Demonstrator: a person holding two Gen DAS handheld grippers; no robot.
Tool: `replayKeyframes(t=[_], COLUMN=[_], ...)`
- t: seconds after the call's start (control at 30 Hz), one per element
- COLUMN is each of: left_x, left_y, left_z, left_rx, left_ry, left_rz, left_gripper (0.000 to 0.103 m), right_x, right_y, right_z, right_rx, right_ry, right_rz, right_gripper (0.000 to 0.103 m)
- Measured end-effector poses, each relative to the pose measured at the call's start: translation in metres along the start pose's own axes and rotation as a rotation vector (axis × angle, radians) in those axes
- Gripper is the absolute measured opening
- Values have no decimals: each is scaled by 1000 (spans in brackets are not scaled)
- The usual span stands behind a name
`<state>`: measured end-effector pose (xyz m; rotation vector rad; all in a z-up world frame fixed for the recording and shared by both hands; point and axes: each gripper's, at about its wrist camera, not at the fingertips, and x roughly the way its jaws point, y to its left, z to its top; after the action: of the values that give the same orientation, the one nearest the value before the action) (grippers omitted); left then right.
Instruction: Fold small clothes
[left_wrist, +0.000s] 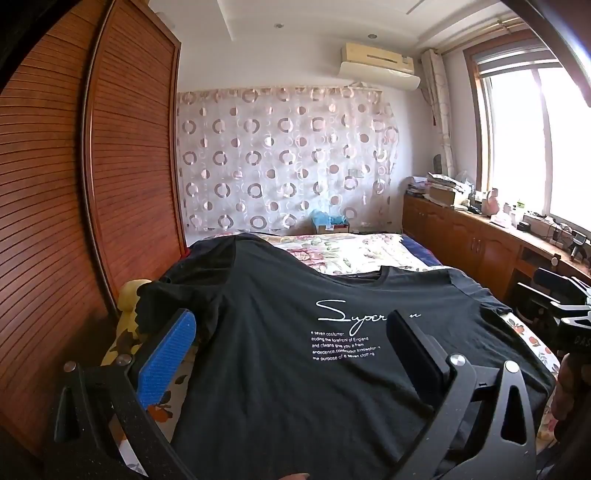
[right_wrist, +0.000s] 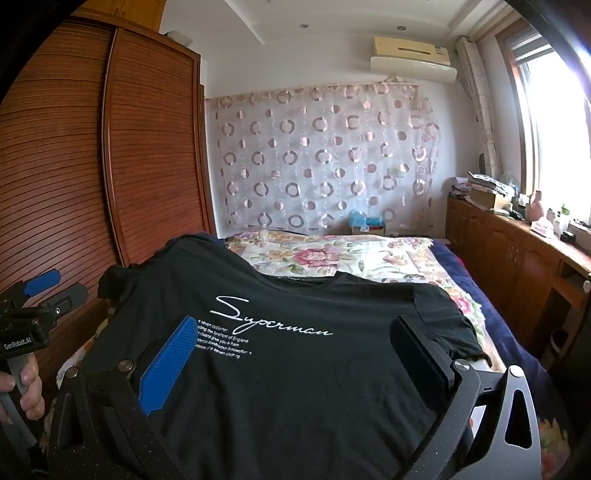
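A black T-shirt (left_wrist: 280, 332) with white "Superman" lettering lies spread face up on the bed, neck toward the far end; it also shows in the right wrist view (right_wrist: 295, 350). My left gripper (left_wrist: 291, 332) is open above the shirt's left lower part, its blue pad (left_wrist: 166, 358) near the left sleeve. My right gripper (right_wrist: 295, 339) is open above the shirt's right lower part, its blue pad (right_wrist: 166, 365) left of the print. Neither holds anything.
The bed has a floral cover (left_wrist: 347, 251). A wooden wardrobe (left_wrist: 122, 166) stands along the left. A low wooden cabinet (left_wrist: 480, 243) with clutter runs under the window on the right. A patterned curtain (left_wrist: 284, 155) hangs at the back.
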<state>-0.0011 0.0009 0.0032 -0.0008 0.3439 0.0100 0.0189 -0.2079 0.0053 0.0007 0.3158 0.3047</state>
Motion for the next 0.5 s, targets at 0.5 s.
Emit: replayKeyframes(t=[0.5], left_x=[-3], left_y=[-4], left_z=[0], left_rx=[3], left_ry=[-1], left_rz=[-1], left_gripper=[103], right_x=[1], right_y=[0], right_z=[-2], right_rx=[0], right_ry=[1], right_rz=[1], right_gripper=[103])
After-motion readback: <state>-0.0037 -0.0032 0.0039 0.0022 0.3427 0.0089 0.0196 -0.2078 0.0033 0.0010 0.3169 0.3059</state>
